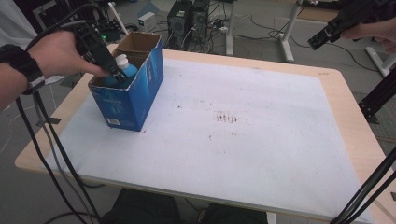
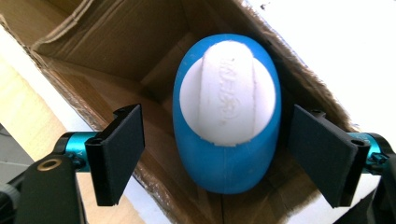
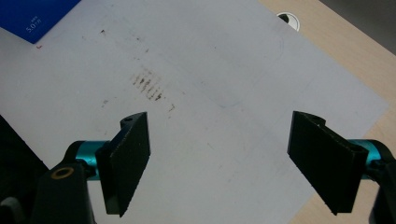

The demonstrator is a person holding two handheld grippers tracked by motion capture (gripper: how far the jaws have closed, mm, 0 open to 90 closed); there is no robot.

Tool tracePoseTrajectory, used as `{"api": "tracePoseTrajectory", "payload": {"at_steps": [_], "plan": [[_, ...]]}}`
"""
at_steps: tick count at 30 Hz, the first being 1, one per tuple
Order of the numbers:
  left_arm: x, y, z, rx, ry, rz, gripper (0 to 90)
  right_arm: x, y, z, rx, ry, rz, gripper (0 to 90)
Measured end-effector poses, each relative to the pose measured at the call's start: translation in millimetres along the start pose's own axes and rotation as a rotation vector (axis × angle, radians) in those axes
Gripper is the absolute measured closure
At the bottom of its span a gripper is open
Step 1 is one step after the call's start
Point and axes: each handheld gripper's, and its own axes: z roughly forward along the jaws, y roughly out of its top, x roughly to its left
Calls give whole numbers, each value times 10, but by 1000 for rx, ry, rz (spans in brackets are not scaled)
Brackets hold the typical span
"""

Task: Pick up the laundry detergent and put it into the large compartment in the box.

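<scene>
Left tongs (image 2: pixel 215 154) wide open, pads clear of blue bottle (image 2: pixel 227 116) standing upright between them; nothing gripped. Bottle sits inside blue carton (image 1: pixel 128 100) at tabletop (image 1: pixel 243 140) far-left corner, white cap (image 2: pixel 227 91) up.

Likely step: release and withdraw. Lift straight up, keep pads off bottle shoulders and cardboard walls, avoid tipping carton.

Right tongs (image 3: pixel 218 161) wide open, empty, held high over bare stained mat (image 3: pixel 210 93), well apart from carton.

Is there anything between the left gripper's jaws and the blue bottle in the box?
Nothing visible. In the left gripper view the left gripper has its jaws open on either side of the blue bottle, with a clear gap on the left side and no object between. The bottle stands inside the cardboard box, whose walls lie outside the jaws.
</scene>
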Motion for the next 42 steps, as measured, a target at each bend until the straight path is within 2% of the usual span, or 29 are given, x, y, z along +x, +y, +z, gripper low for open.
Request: {"api": "tracePoseTrajectory", "payload": {"at_steps": [9,12,22,25,28,32,42], "plan": [[-1,16,-166,-40,-11,23,192,-9,-3,-10,-5,5,-2,206],[-4,35,-236,-41,8,39,192,-9,2,-7,-8,6,-2,206],[-68,144,-553,-99,20,82,192,-3,19,-17,-16,10,-8,206],[-118,189,-637,-126,16,89,192,-4,16,-25,-19,11,-10,206],[-191,259,-717,-136,10,122,192,0,9,-33,-20,10,-5,206],[-287,353,-787,-159,-5,147,192,1,-5,-53,-26,10,-10,206],[-466,571,-837,-180,-29,188,192,10,-73,-119,-39,3,-17,206]]}}
